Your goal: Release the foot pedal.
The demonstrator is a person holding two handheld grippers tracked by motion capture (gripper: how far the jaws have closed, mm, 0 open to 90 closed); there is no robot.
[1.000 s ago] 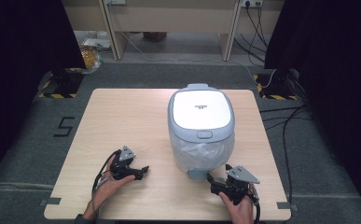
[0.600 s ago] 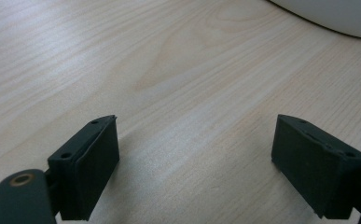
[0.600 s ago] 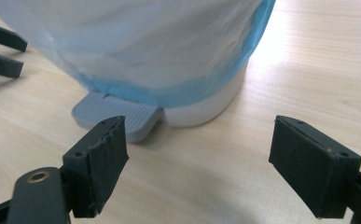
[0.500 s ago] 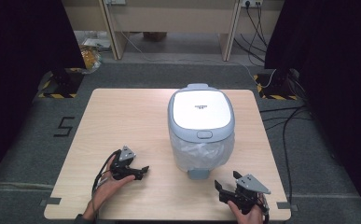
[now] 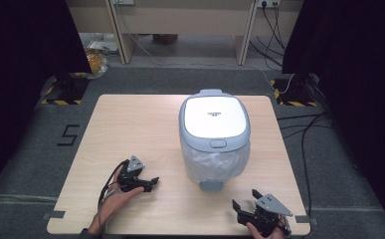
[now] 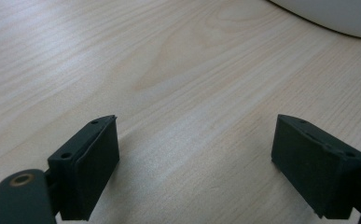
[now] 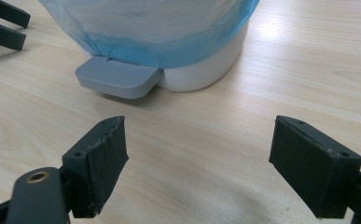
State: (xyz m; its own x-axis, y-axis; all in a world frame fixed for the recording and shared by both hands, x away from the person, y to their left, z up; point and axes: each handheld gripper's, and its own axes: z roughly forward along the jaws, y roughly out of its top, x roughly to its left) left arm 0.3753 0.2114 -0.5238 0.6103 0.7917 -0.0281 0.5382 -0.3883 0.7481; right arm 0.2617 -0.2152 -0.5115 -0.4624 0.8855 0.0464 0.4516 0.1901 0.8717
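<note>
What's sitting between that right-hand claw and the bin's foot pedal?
Nothing: in the right gripper view, bare wooden table lies between the open right gripper and the bin's grey pedal.

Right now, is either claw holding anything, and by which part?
Nothing is held. The left claw and right claw both stand open over bare table, apart from the pedal bin.

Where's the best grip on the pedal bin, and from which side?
Judging by shape: take the bin across its lower body with both grippers, left gripper and right gripper closing in from opposite sides. The body looks too wide for one jaw span; the grey pedal is only a lever.
</note>
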